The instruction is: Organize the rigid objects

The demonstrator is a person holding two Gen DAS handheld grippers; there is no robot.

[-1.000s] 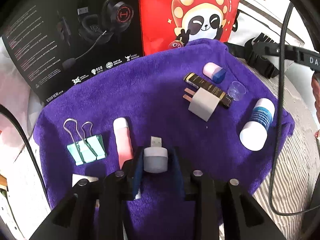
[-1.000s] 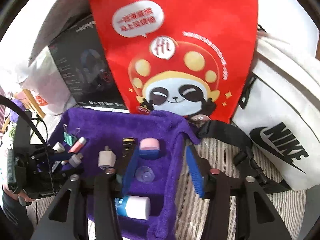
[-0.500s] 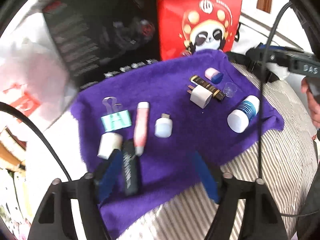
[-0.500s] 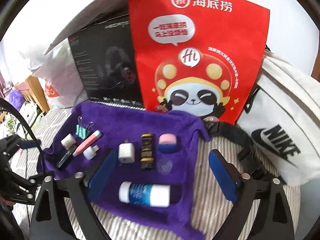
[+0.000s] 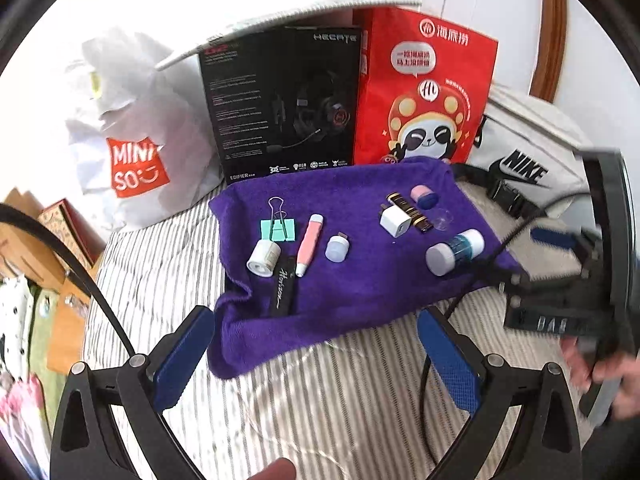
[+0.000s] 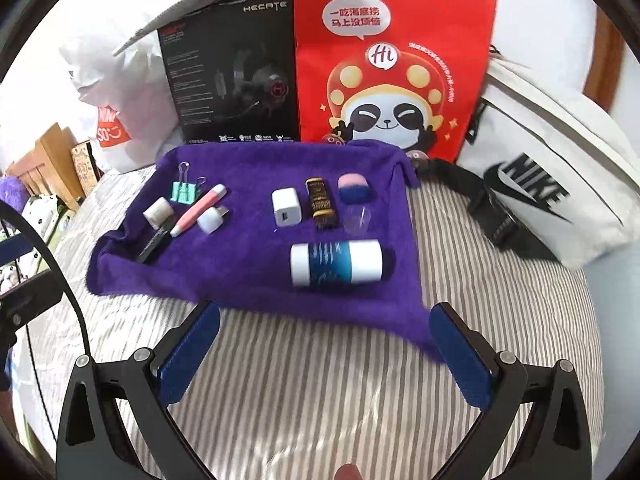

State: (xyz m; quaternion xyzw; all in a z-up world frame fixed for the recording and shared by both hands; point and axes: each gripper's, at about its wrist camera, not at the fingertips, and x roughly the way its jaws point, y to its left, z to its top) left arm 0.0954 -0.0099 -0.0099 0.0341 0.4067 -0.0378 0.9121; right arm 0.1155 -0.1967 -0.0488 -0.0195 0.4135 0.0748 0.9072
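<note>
Right wrist view: I'm holding right gripper [image 6: 324, 354] and left gripper [image 5: 316, 354] with jaws spread, empty, above striped bed [image 6: 320, 400]. Small objects lying on purple towel [image 6: 248, 272] — round bottle [image 6: 336, 262] risking rolling off soft edge if nudged.

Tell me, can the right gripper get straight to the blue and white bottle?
Probably yes. The right gripper is open and the bottle lies on its side just ahead, with only bare purple cloth between.
</note>
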